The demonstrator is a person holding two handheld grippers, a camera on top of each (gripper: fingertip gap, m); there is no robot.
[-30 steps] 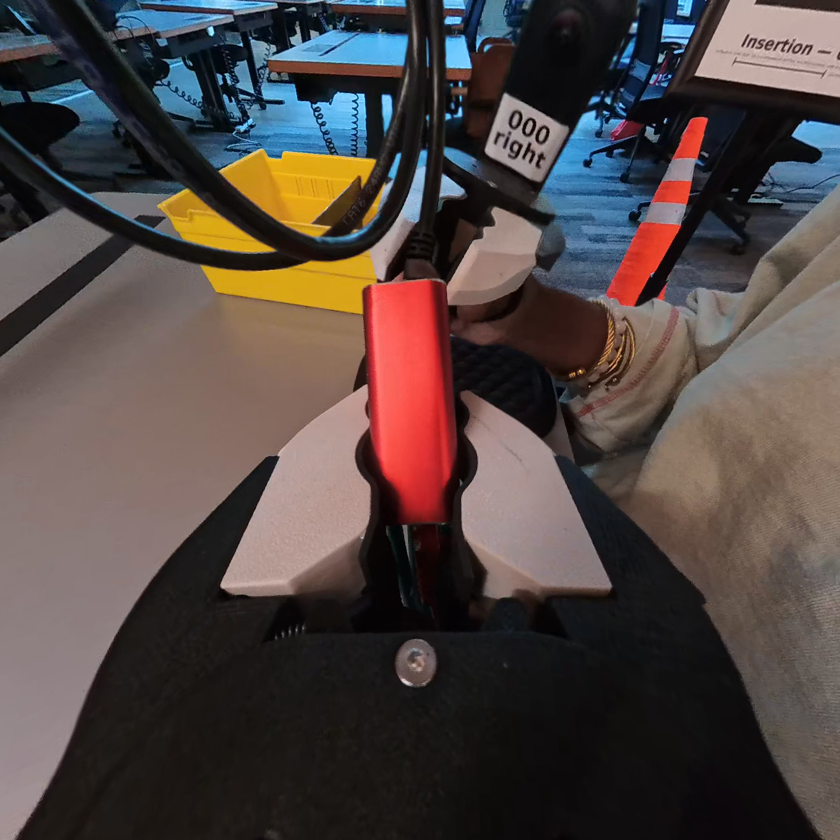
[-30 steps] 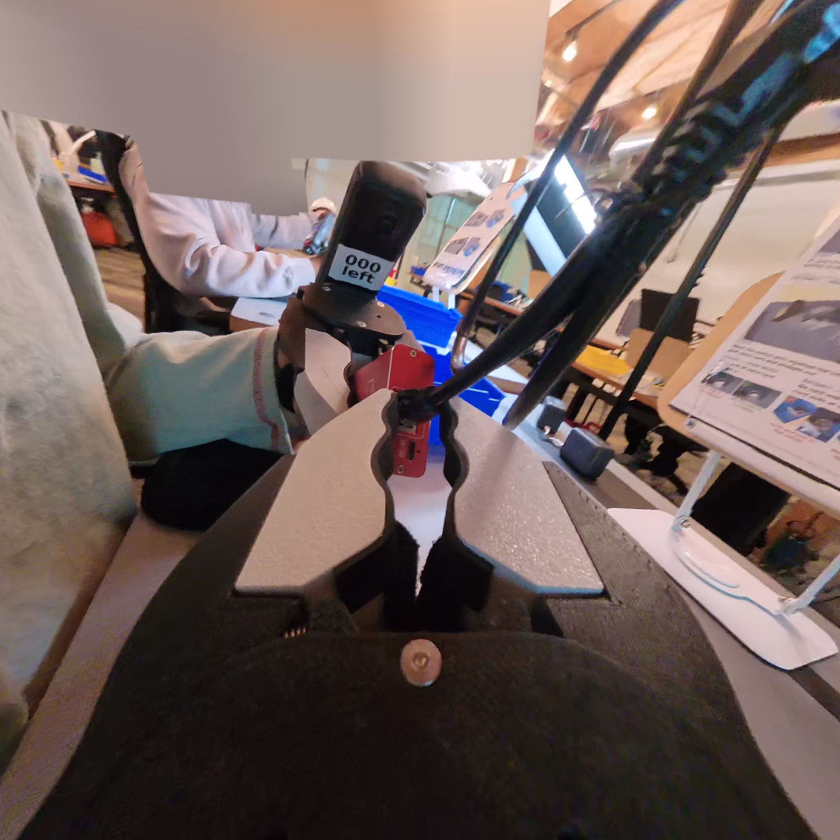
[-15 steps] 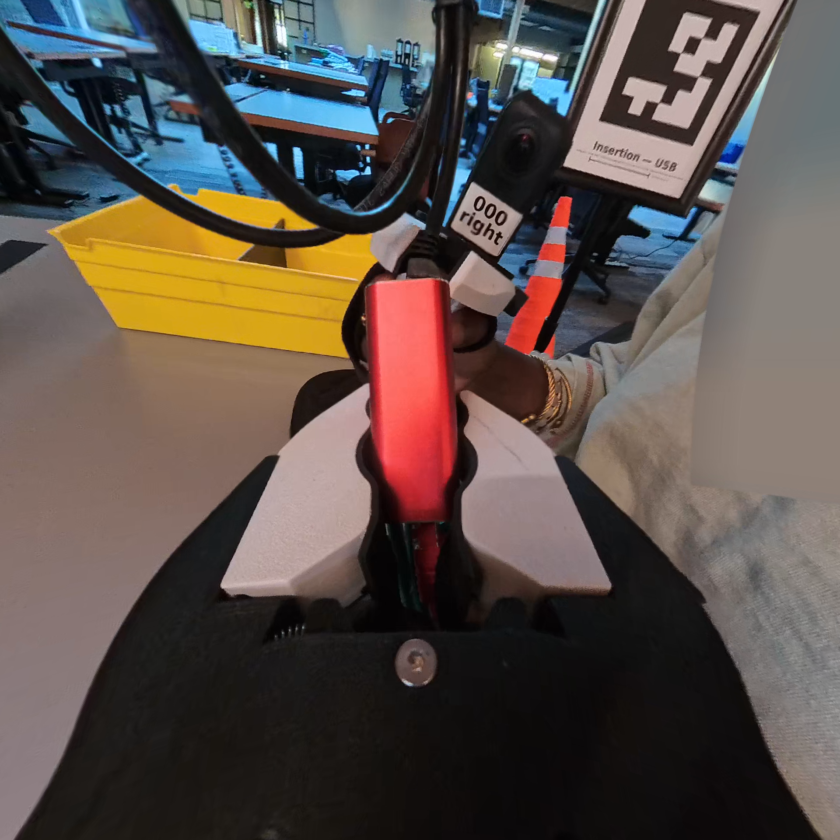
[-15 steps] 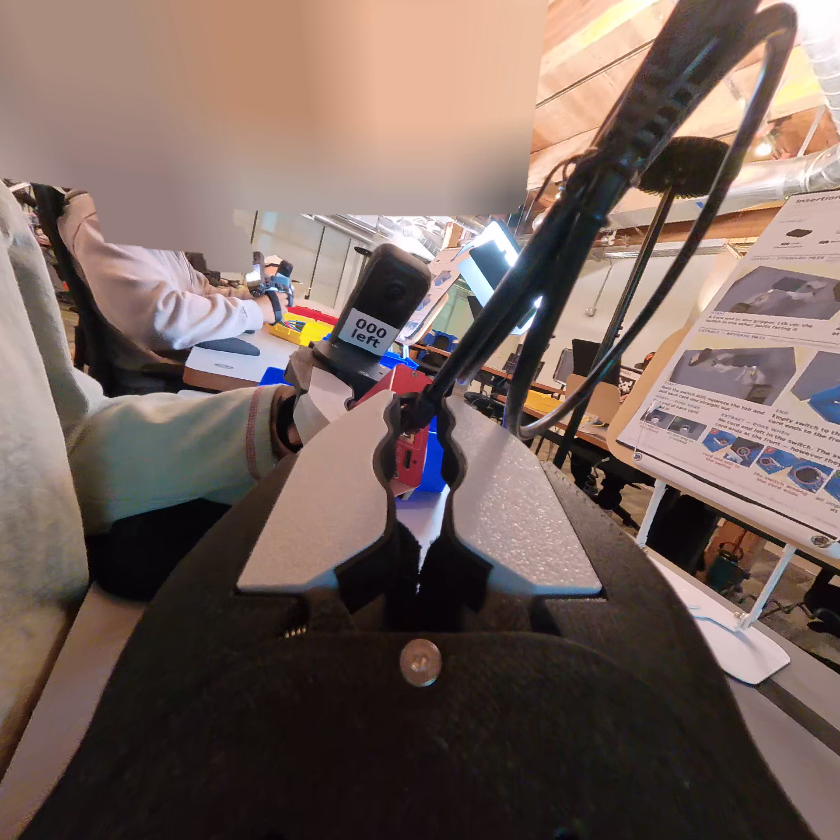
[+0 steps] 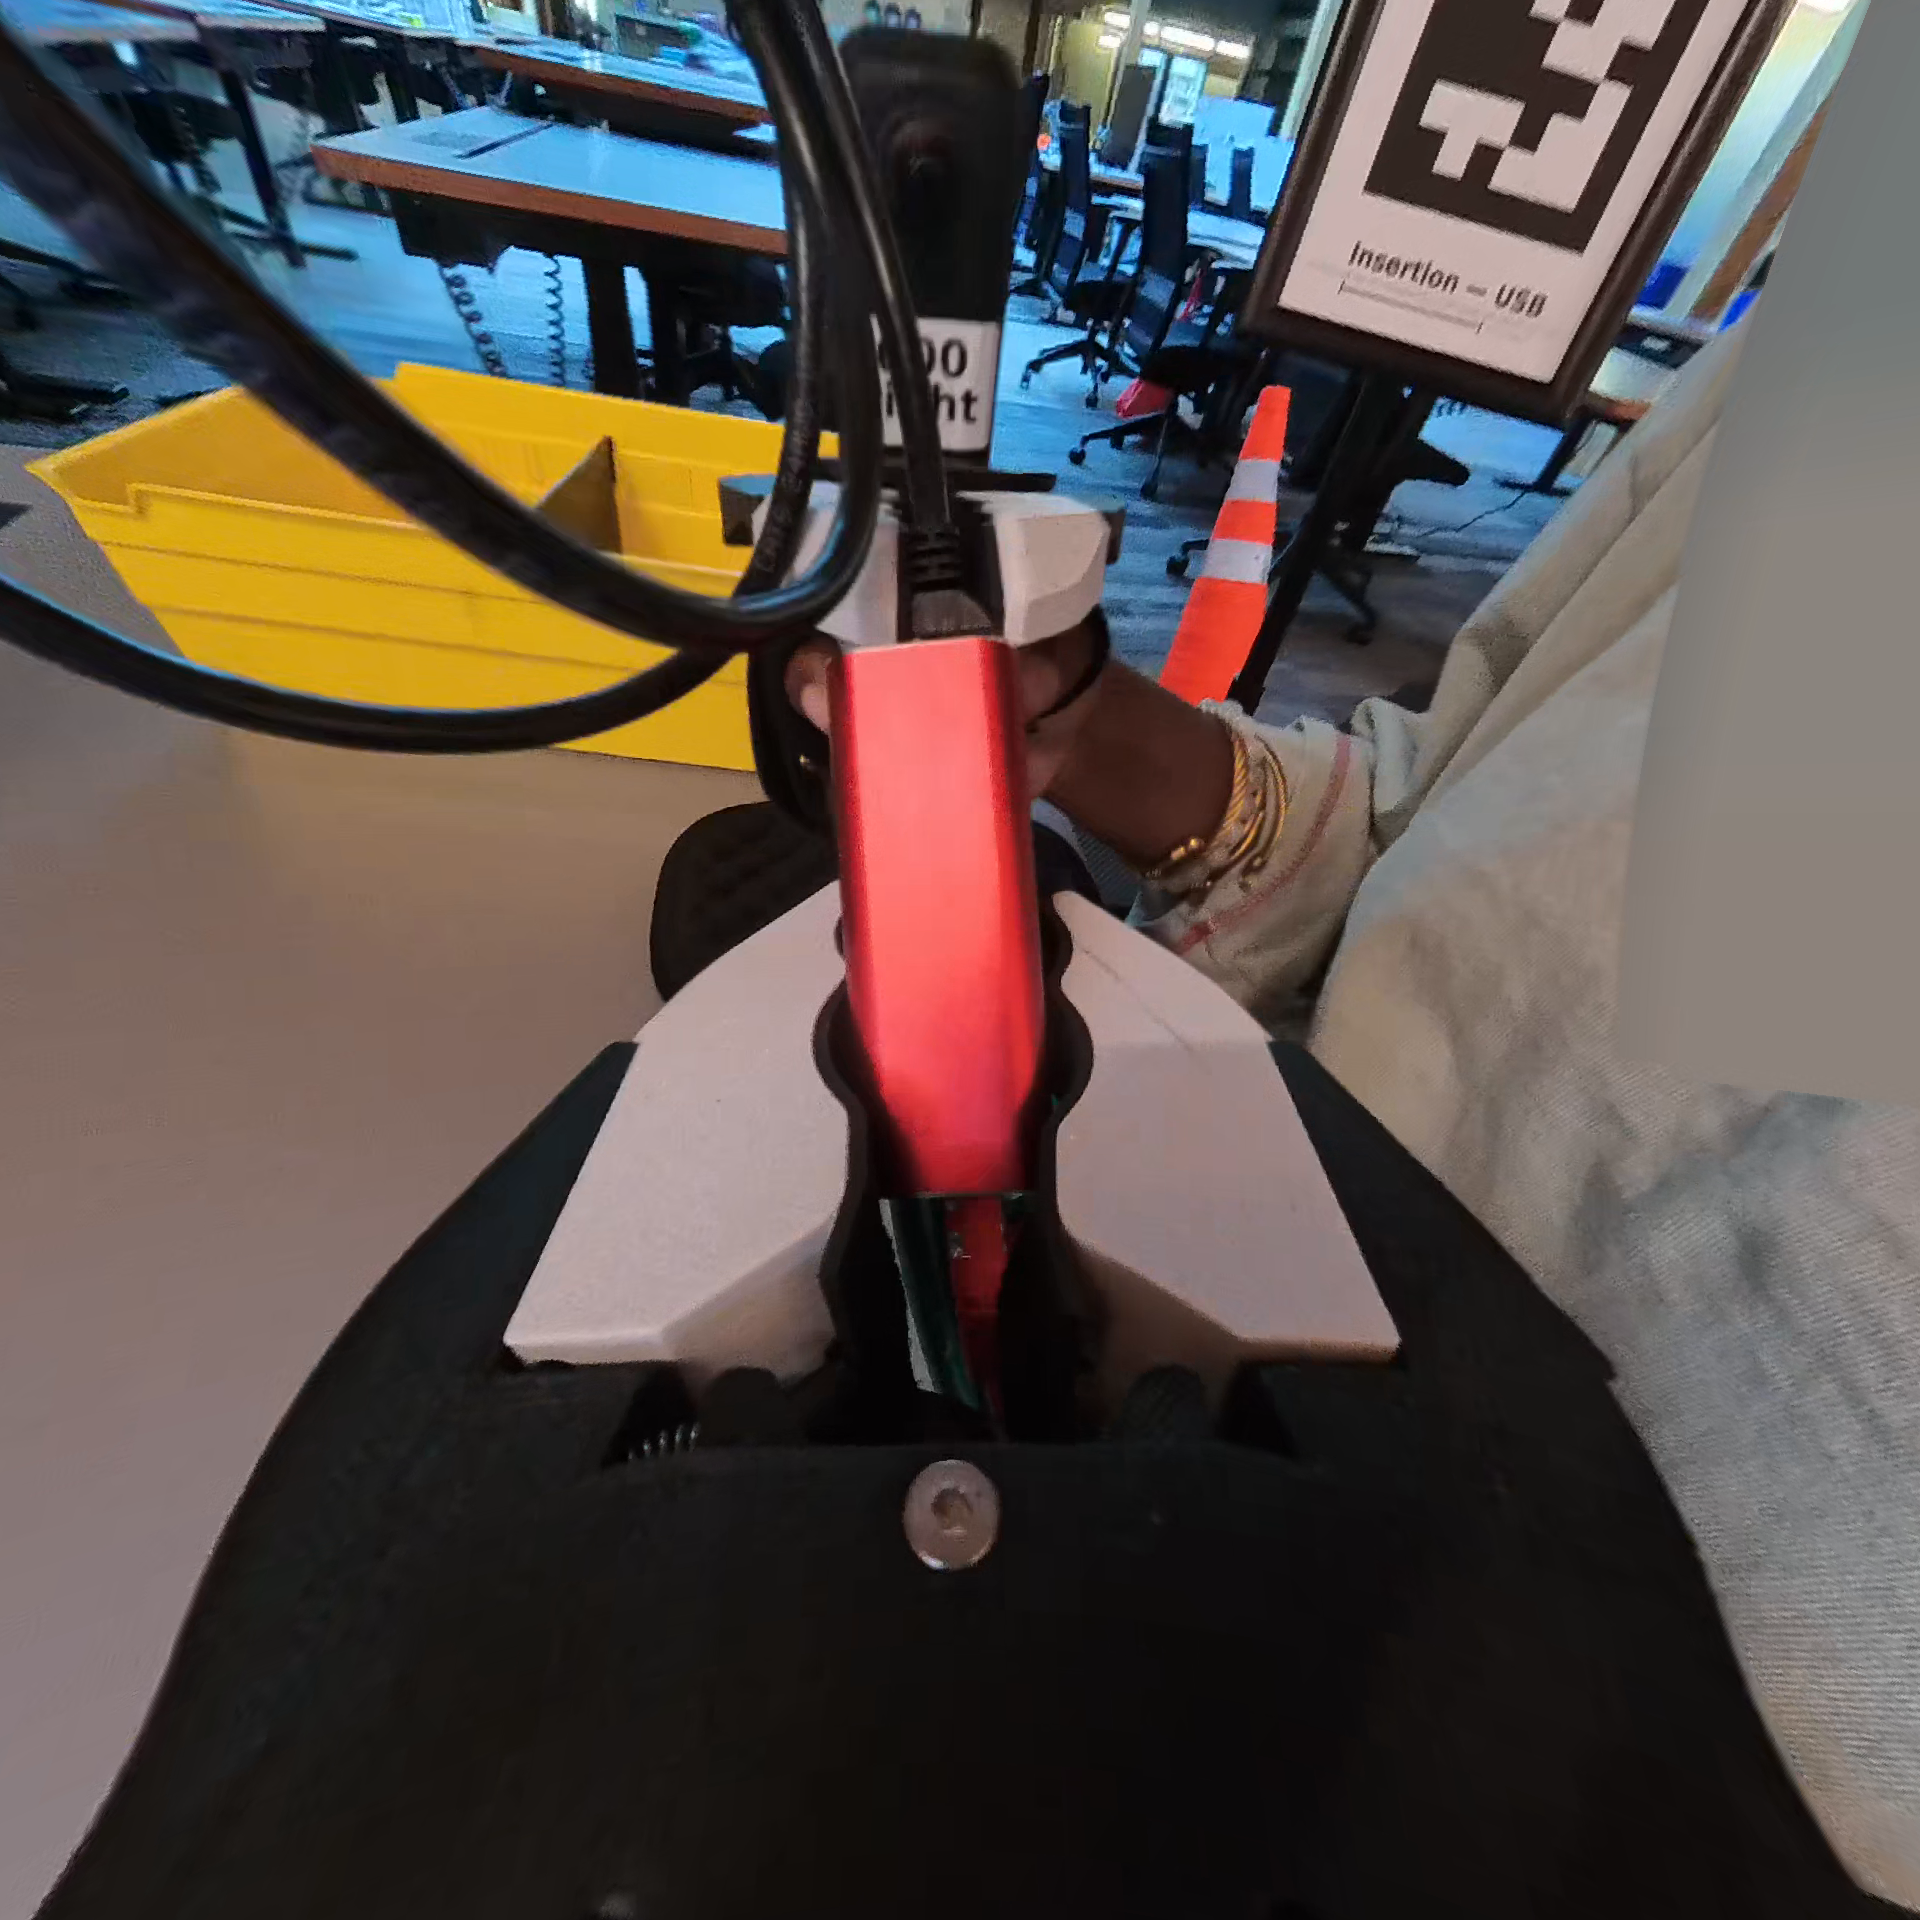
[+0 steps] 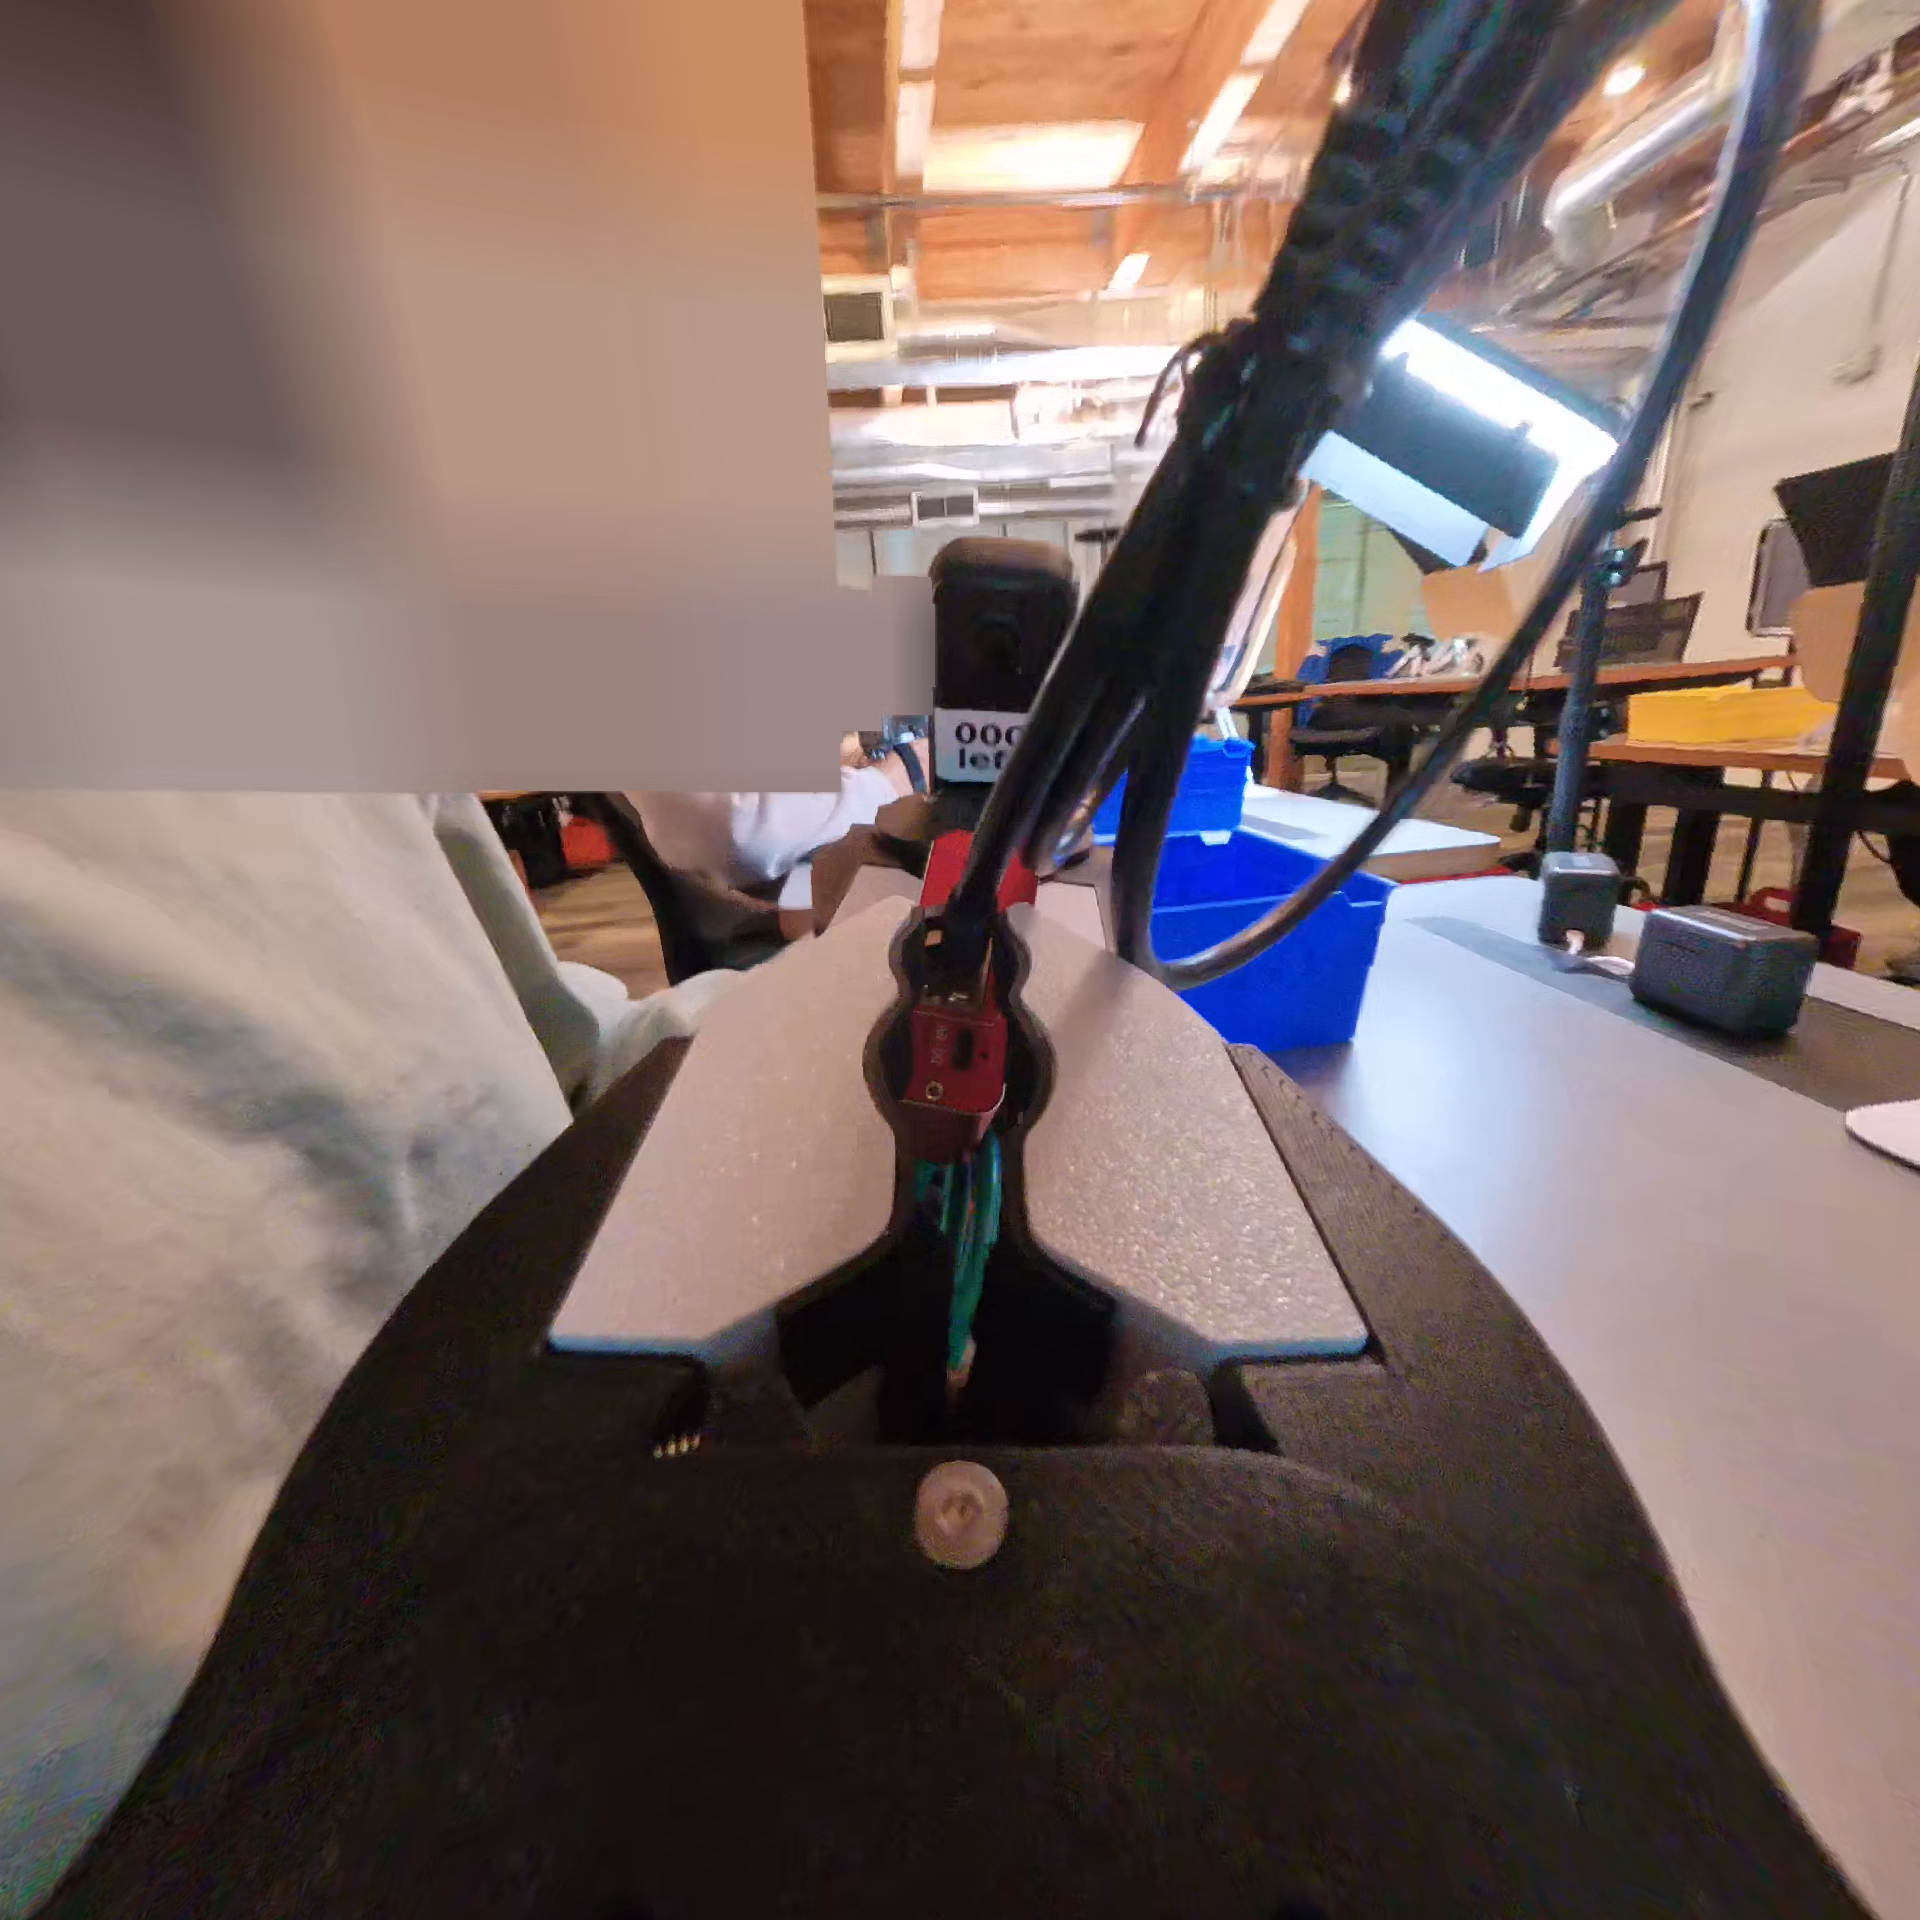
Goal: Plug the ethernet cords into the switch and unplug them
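Above the table (image 5: pixel 260 1039), left tongs (image 5: pixel 940 997) clamp red switch (image 5: pixel 935 914); right tongs (image 6: pixel 951 961) pinch cord plug (image 6: pixel 961 940).

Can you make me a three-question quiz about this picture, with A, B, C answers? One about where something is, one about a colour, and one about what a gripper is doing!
1. Where is the yellow bin?
A. On the table
B. On the floor
C. On a chair

2. What colour is the switch?
A. Green
B. Red
C. White

3. What is the left gripper doing?
A. Hanging open
B. Gripping the cone
C. Gripping the switch

Answers:
1 A: the bin rests on the table top.
2 B: its long case is red.
3 C: both fingers press its sides, while the right gripper pinches the black cord plug.
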